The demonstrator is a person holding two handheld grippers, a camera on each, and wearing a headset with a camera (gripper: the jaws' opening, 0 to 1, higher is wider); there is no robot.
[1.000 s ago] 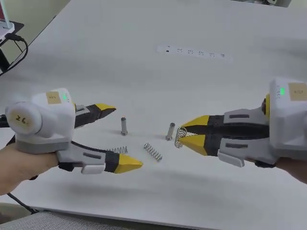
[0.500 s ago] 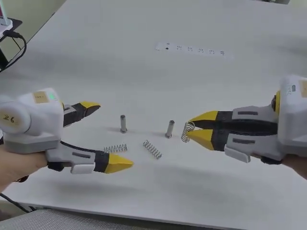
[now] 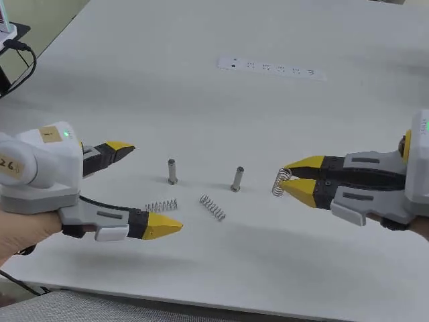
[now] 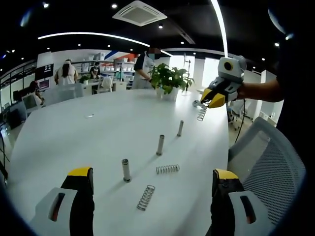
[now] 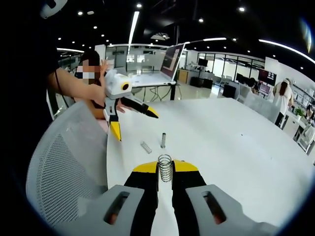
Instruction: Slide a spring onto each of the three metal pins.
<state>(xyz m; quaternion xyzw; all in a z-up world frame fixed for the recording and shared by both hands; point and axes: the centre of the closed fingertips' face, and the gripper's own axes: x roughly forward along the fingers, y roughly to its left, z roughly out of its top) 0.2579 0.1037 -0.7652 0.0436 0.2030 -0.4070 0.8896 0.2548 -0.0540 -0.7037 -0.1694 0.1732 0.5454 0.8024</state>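
Two short metal pins [image 3: 172,172] [image 3: 237,180] stand upright mid-table in the head view; the left gripper view has three pins [image 4: 126,170] [image 4: 160,145] [image 4: 180,128] in a row. Two loose springs [image 3: 161,206] [image 3: 213,208] lie flat in front of them. My right gripper [image 3: 289,178] is shut on a third spring [image 3: 280,182], held clear of the table to the right of the nearer pin; its own view has the spring [image 5: 165,169] upright between the yellow tips. My left gripper [image 3: 142,186] hovers wide open left of the pins, with nothing between its fingers.
A white power strip [image 3: 271,70] lies flat on the far side of the white table [image 3: 201,107]. A mesh chair back [image 5: 64,162] stands close to the table's near edge. People and potted plants [image 4: 170,78] are far off beyond the table.
My right gripper has pulled back to the right with the spring, away from the right-hand pin. The left gripper has drifted a little left and lower, still open.
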